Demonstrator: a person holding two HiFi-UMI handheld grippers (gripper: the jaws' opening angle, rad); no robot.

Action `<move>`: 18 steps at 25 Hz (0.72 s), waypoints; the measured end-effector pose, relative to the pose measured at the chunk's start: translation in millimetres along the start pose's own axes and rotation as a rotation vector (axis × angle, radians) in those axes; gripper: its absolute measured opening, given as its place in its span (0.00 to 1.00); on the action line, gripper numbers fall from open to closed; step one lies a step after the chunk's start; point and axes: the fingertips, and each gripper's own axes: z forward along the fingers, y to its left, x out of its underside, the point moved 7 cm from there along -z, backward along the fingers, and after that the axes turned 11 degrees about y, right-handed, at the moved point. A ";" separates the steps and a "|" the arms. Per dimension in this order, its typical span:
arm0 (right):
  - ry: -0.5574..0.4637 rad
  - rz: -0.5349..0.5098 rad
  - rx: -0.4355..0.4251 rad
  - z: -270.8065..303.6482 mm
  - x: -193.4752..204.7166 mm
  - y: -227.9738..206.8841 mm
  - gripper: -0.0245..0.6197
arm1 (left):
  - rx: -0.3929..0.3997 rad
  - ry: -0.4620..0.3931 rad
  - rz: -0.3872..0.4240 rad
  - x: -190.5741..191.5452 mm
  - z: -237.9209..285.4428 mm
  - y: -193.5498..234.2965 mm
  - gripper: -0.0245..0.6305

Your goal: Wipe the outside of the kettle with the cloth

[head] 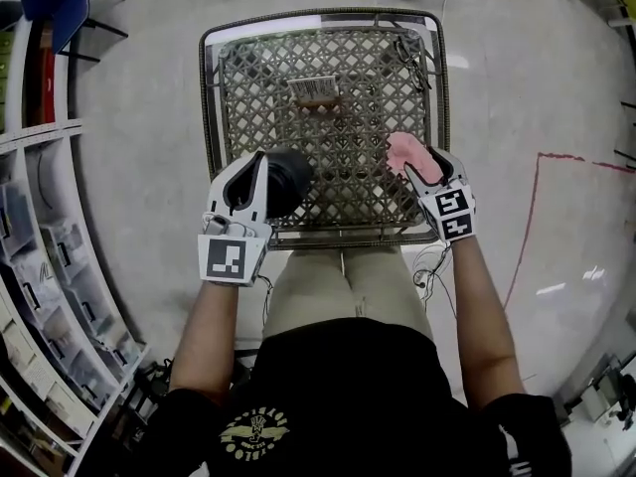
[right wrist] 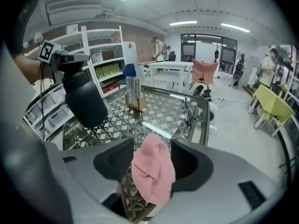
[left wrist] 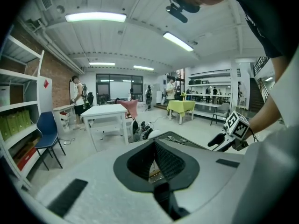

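While the person stands at the lower edge of a glass-topped lattice table [head: 211, 97], each hand holds 1 gripper over its near side. At the left of the head view, the left gripper [head: 260, 167] has its 2 jaws drawn narrow on the black kettle [head: 288, 182]. The right gripper view shows that kettle hanging under it at upper left, apparently clear of the tabletop. The left gripper's own view shows only a thin gap between the dark textured pads.

The right gripper [right wrist: 152, 155] sits over the table's lower right corner in the head view, apart from the kettle, with its jaws spread wide. A bunched pink cloth [right wrist: 152, 174] stands in the gap. Lattice shows between the cloth and the jaw at its left, so the pads are not pressing it. Whether the cloth rests on the tabletop I cannot tell.

Near the table's far centre stands a small wooden holder [head: 313, 91] with upright items too small to name. Shelving [head: 45, 237] fills the left edge of the head view, and a red line [head: 524, 237] crosses the floor at right.
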 end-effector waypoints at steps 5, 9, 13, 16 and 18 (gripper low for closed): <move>0.081 0.020 -0.013 33.2 23.2 -6.6 0.38 | -0.012 -0.016 -0.002 -1.3 4.3 -2.2 0.03; 0.123 0.017 -0.021 50.0 32.5 -8.8 0.38 | -0.013 -0.017 -0.013 -0.4 4.5 -1.0 0.03; 0.182 0.024 -0.024 65.0 42.0 -11.3 0.38 | -0.022 -0.005 0.006 0.6 5.3 -2.5 0.03; 0.204 0.041 -0.008 68.9 43.7 -13.1 0.38 | -0.018 0.000 0.002 1.0 6.8 -1.9 0.03; 0.220 0.067 -0.008 70.1 42.9 -12.1 0.32 | -0.014 0.001 0.012 1.6 6.5 -1.7 0.03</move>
